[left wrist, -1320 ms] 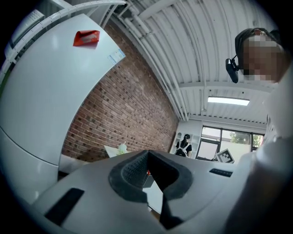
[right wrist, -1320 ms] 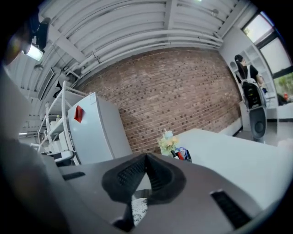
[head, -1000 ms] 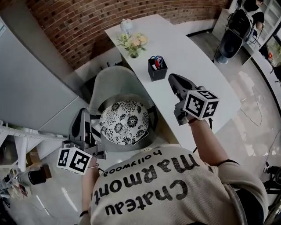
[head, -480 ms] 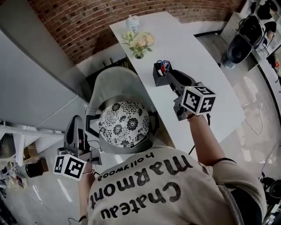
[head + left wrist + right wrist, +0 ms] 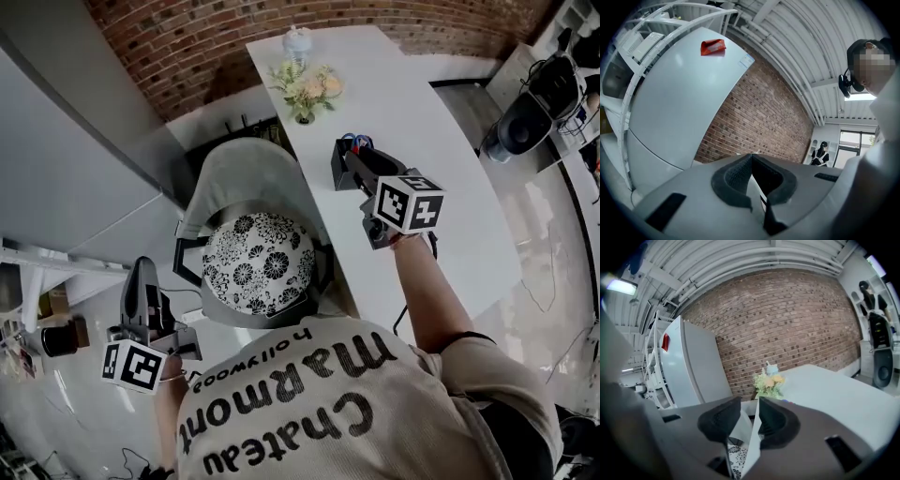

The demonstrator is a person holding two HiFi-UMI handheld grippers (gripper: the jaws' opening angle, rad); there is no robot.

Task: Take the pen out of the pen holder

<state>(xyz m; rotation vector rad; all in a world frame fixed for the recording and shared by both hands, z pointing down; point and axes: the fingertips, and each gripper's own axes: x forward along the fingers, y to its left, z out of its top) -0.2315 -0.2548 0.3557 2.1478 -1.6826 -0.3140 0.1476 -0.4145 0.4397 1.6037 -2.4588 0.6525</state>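
Note:
On the white table (image 5: 431, 112) stands a black pen holder (image 5: 339, 173), with blue and red pens (image 5: 353, 142) sticking out of its top. My right gripper (image 5: 359, 161) reaches over the holder's near right side, close by the pens. Its jaws have just been opening and stand open; in the right gripper view (image 5: 750, 404) nothing is between them, and the holder is hidden behind them. My left gripper (image 5: 142, 270) hangs low at the left beside the chair, away from the table. In the left gripper view (image 5: 751, 159) its pads meet, with nothing held.
A vase of flowers (image 5: 309, 89) and a bottle (image 5: 297, 42) stand further back on the table. A grey chair with a patterned cushion (image 5: 258, 264) sits against the table's left edge. A grey fridge (image 5: 66, 159) is at the left, a brick wall (image 5: 787, 319) behind.
My right gripper has moved forward across the table up to the pen holder. My left gripper has dropped lower and further left of the chair.

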